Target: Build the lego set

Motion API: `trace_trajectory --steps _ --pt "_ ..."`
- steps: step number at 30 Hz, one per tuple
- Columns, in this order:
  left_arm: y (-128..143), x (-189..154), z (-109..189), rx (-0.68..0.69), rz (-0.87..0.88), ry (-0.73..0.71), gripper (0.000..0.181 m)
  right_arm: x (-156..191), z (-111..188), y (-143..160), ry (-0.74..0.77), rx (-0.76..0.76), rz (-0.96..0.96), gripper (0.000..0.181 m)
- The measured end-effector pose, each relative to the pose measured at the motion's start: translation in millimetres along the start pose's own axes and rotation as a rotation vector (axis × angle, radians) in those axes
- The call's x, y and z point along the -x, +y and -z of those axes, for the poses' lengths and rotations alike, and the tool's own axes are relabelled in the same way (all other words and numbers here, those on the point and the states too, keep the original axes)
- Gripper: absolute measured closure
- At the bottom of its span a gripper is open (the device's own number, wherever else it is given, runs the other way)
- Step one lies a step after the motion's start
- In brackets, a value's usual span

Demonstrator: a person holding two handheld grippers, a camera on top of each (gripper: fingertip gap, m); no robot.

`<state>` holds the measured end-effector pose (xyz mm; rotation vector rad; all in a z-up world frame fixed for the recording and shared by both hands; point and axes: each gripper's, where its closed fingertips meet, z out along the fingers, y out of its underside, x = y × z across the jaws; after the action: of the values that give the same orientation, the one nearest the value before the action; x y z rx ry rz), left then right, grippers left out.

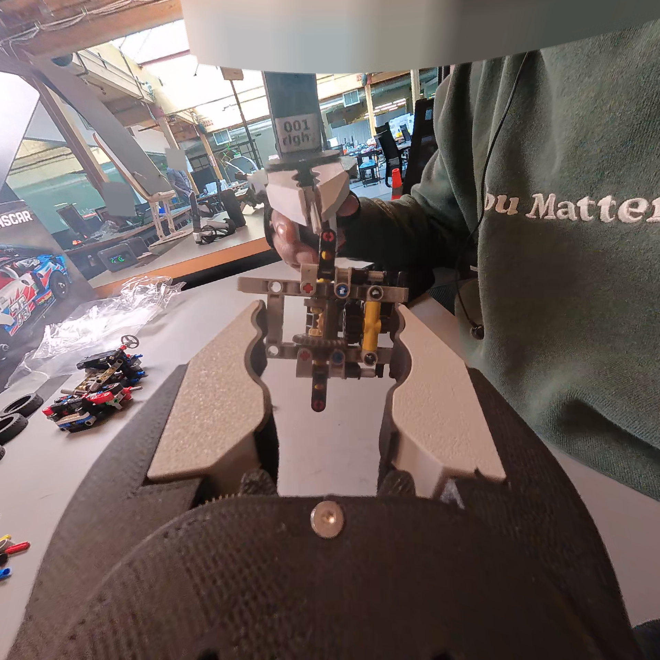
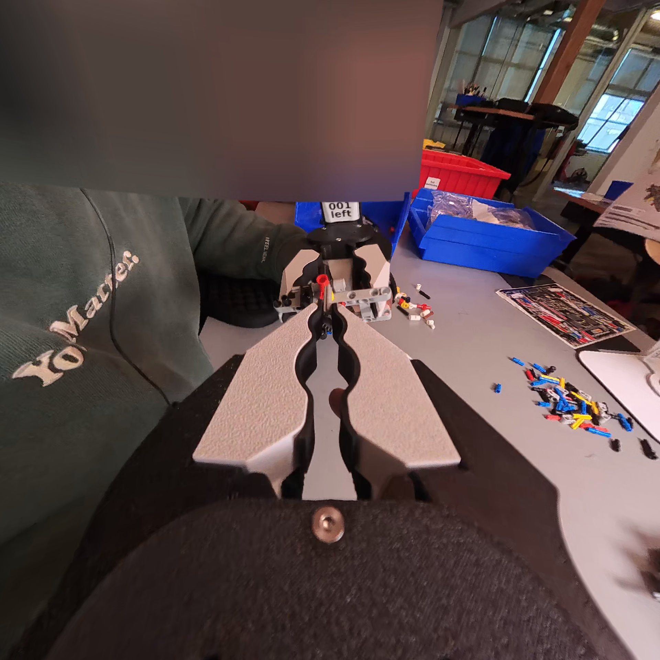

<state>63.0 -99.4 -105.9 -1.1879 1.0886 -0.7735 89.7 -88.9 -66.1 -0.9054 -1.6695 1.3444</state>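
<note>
A large workshop with timber beams and tall windows lies behind a pale grey worktop (image 2: pixel 482 339). Above it, the left gripper (image 1: pixel 328 343) holds a lego frame assembly (image 1: pixel 321 321) between its spread fingers (image 1: pixel 221 385), which press its two outer sides. The frame is grey, a square of beams with black gears, a yellow connector, tan parts and red and blue pins inside.

A black beam (image 1: pixel 326 253) with red and yellow pins stands upright on the frame's far edge, its long axis vertical, and a matching one hangs from the near edge. The right gripper (image 2: pixel 326 321), nearly closed, pinches the top end of the upright beam; from the right wrist view the frame (image 2: pixel 357 298) sits just past its fingertips, its long grey beams running crosswise.

Blue bins (image 2: pixel 489 232) on the worktop hold clear plastic bags; a red bin (image 2: pixel 460 175) stands behind them, its contents unclear. Loose pieces (image 2: pixel 575 403) lie scattered beside an instruction sheet (image 2: pixel 564 314). To the left sit a partly built car section (image 1: pixel 100 389), black tyres (image 1: pixel 18 410), an empty bag (image 1: pixel 103 314) and the set's box (image 1: pixel 28 232).
</note>
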Motion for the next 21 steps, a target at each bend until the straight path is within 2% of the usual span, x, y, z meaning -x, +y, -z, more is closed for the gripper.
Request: trace_trajectory --steps 8,21 --pt "1.9 -2.0 3.4 0.009 0.001 0.010 0.114 3.8 -10.1 -1.1 -0.058 0.137 0.093 0.178" --pt "3.8 -6.0 3.0 0.028 -0.008 0.024 0.114 7.6 -13.7 -3.0 -0.068 0.215 0.160 0.178"
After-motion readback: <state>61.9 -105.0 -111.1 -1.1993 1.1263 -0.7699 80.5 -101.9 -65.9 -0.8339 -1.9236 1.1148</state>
